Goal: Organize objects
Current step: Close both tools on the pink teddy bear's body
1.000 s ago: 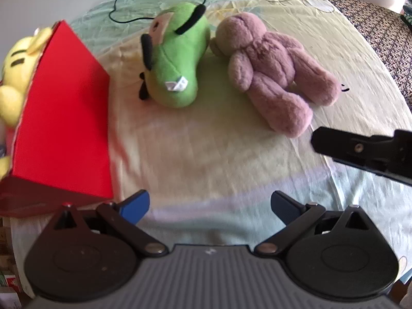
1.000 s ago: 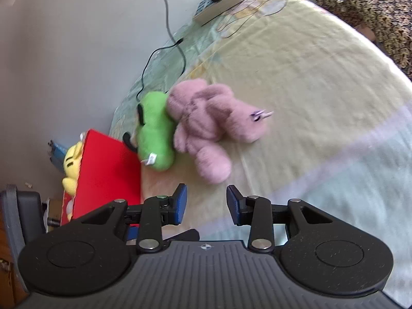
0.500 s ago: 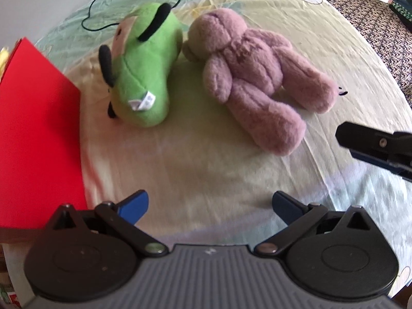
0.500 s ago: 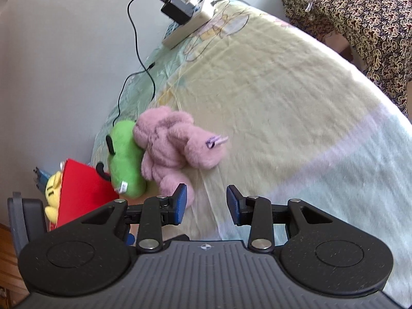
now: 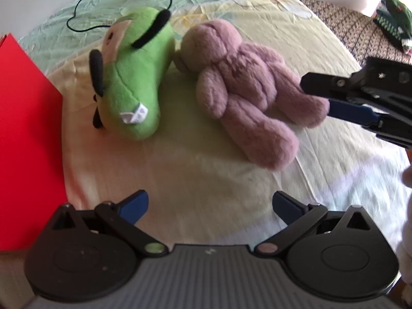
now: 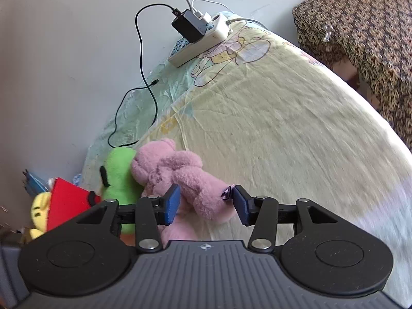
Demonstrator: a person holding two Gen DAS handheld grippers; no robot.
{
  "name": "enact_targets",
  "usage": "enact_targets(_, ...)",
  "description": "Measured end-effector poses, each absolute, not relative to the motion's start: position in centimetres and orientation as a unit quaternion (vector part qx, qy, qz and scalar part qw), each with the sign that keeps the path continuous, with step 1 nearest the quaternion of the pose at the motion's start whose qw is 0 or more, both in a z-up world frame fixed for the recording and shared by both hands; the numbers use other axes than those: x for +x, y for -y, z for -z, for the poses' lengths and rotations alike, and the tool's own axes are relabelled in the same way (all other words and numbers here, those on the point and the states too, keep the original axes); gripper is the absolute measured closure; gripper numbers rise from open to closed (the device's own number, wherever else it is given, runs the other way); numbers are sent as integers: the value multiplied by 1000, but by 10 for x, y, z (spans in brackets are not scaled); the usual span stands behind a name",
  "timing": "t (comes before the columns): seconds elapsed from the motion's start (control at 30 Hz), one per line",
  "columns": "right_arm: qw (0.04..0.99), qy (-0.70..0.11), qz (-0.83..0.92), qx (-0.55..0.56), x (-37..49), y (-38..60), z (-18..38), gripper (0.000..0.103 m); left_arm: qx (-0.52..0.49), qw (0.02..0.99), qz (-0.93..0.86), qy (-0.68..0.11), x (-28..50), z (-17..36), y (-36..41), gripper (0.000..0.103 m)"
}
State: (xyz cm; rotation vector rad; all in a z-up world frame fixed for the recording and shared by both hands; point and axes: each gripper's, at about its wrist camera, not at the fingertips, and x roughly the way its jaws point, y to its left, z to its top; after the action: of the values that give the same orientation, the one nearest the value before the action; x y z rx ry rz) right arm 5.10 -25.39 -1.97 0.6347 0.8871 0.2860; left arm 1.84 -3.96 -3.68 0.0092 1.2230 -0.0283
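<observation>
I count three soft toys – one green toy (image 5: pixel 134 77), one pink bear (image 5: pixel 244 87), one yellow toy (image 6: pixel 41 212) behind the red box (image 5: pixel 25 141). My right gripper (image 6: pixel 204 204) has spread wider, around the bear's leg on the bed (image 6: pixel 283 118) – no squeeze yet. My left gripper (image 5: pixel 209 204) stays wide apart, empty.

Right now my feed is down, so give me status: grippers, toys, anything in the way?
Left gripper open, empty. Right gripper open, straddling the pink bear's leg. Green plush beside it, red box at left. Nothing in the way.
</observation>
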Motion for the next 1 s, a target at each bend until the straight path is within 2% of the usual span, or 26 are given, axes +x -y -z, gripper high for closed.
enact_targets(0.33,865,-410,-125,263,71,248,27,52,-2,824,12,-567,28,30,15,1)
enact_targets(0.53,854,-413,-137,285,72,247,32,53,10,826,11,-564,27,31,33,1)
enact_targets(0.73,841,-435,-179,266,58,238,32,65,12,826,12,-564,21,27,33,1)
enact_targets(1.0,819,-456,-195,289,41,235,36,71,9,827,7,-562,10,23,34,1)
